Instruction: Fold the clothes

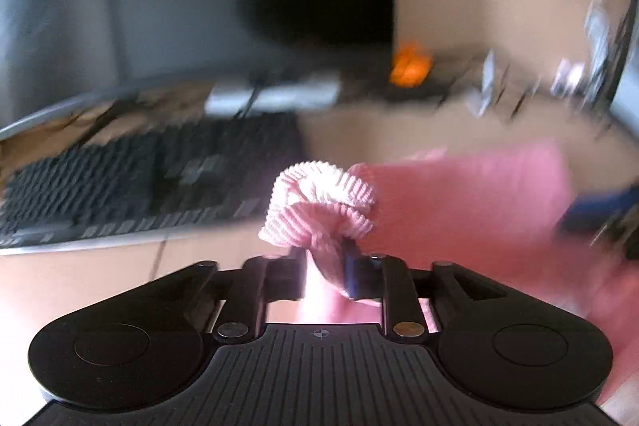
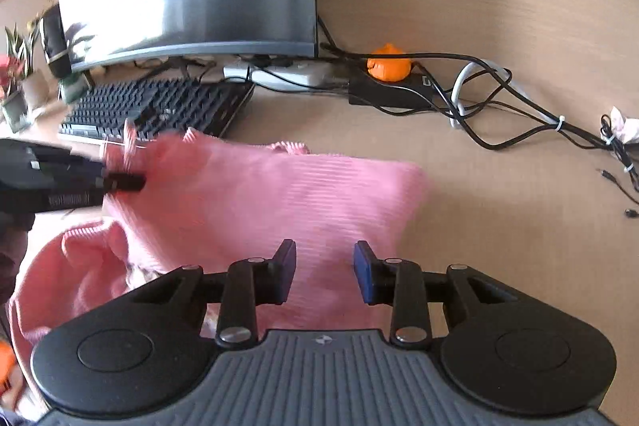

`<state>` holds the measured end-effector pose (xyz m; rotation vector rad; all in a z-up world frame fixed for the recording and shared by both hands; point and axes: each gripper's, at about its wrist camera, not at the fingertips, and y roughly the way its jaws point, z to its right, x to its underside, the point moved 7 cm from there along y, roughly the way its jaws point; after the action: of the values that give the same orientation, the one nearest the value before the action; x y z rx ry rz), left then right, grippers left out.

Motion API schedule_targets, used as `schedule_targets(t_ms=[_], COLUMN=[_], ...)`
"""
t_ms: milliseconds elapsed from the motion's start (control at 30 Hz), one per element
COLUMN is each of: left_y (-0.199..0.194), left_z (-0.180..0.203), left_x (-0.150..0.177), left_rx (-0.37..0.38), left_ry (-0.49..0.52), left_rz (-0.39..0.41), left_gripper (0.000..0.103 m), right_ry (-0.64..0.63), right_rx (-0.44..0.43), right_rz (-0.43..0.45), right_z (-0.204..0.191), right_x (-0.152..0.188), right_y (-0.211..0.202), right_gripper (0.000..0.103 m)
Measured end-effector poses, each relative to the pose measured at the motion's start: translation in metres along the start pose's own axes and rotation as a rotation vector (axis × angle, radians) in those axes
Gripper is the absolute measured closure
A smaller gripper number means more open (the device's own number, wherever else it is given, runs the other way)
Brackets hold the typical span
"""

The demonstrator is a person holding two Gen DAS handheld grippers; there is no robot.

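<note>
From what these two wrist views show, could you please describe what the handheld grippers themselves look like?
Both are matt black plastic. The right gripper has a ribbed grey base plate with a small round emblem, two round black housings, linkage arms with silver rivets, and blue pads on its fingers. The left gripper matches, though its base looks darker. No cables or sleeves show.
</note>
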<state>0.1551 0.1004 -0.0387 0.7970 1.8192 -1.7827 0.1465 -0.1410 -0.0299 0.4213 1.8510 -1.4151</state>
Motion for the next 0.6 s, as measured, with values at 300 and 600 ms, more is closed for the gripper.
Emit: schedule_targets(t_ms=[300,600], left_y=[0.012,0.037], left_z=[-0.01,0.071], left_x=[0.012,-0.028], left_rx=[0.224,0.313], left_ry=[-0.108,-0.045], left_rz=[-0.119,-0.083], left_gripper=[0.031,0.045], right_ry=[-0.086,-0.218], right_rx=[0.076,0.295], right_rz=[-0.041,-0.033], right_z=[0.004,0.053], right_x=[0.018,0.021], right_y=[0.009,0.028], right_gripper=[0.034,0.034])
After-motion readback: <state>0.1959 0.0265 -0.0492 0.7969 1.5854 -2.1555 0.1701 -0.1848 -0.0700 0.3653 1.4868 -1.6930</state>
